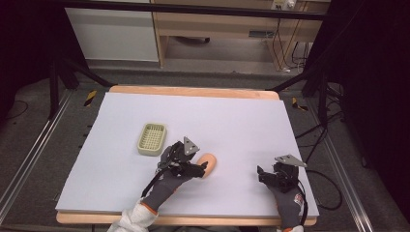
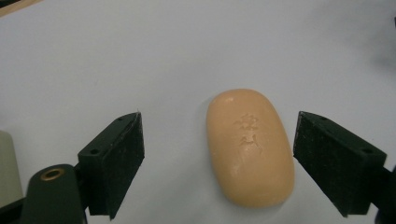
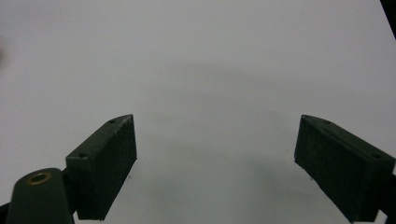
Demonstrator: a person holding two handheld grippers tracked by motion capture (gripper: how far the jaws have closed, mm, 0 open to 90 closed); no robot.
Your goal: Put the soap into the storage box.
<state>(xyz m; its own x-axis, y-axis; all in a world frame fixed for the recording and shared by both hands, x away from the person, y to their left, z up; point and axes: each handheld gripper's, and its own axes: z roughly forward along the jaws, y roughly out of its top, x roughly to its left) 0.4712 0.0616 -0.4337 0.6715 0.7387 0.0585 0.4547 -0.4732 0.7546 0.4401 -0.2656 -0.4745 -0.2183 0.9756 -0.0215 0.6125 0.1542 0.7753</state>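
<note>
The left gripper (image 2: 218, 161), its 2 black jaws spread wide, straddles the smooth, oval peach-coloured soap bar (image 2: 250, 147) lying flat on the pale table sheet (image 1: 241, 125) near the ribbed cream soap dish (image 1: 152, 138); off-centre, the slick bar could squirt sideways on closing, while the right gripper (image 3: 215, 163) hangs wide and empty.

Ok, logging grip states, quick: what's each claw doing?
Left claw: open, jaws either side of the soap, not gripping.
Right claw: open, holding nothing.
</note>
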